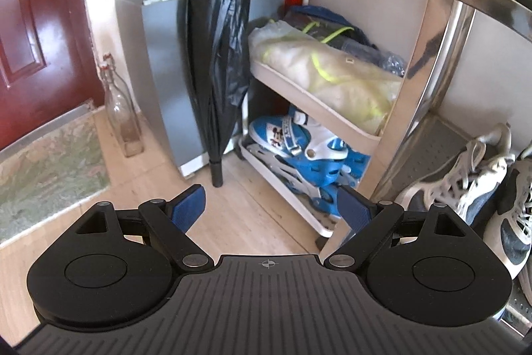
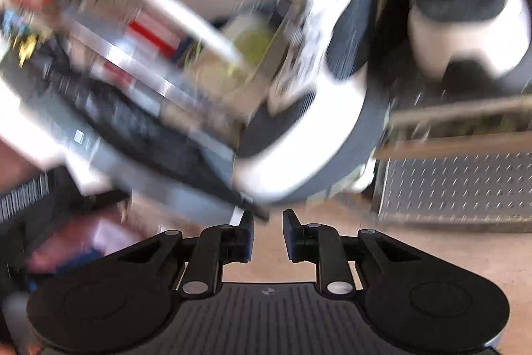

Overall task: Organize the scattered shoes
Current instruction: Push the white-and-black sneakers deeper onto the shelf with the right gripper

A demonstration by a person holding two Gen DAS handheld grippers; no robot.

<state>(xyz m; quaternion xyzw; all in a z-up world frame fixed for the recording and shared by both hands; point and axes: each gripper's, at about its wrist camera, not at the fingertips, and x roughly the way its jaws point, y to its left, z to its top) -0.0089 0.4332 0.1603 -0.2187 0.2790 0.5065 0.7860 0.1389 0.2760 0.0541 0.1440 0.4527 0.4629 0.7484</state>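
- Risk first, left side: my left gripper (image 1: 270, 205) stands wide open with nothing between its blue pads (image 1: 186, 208), hanging over bare wooden floor (image 1: 239, 185). If I swing it toward the rack I'd likely clip the black folded umbrella (image 1: 212, 32) leaning just ahead, or the glass bottles (image 1: 121, 108) by the red door (image 1: 36, 32); they look easy to tip.
- Plastic shelf unit (image 1: 299, 79) ahead holds a wrapped bundle up top and blue inline skates (image 1: 299, 155) below, close to the right pad. A careless push could snag a skate strap.
- Task thing from the left view: grey-and-white sneakers (image 1: 465, 182) sit at the far right, on the low step of the metal shoe rack (image 1: 429, 62), right of the gripper and beyond its fingers, not touching.
- Right view is heavily smeared, so fine detail is guesswork.
- My right gripper (image 2: 268, 222) has its jaws drawn in to a narrow gap and nothing in them; floor shows through the gap.
- Near sneaker (image 2: 319, 128) lies tilted just above and ahead of the fingertips, toe toward me; whether it touches I can't tell. Second sneaker (image 2: 465, 22) sits further back and right, above the perforated metal tread (image 2: 459, 185).
- Likely failure here: with the jaws closed this narrow I'd only nudge the shoe and shove it off the rack edge instead of gripping. A dark bar at the left finger could also catch.
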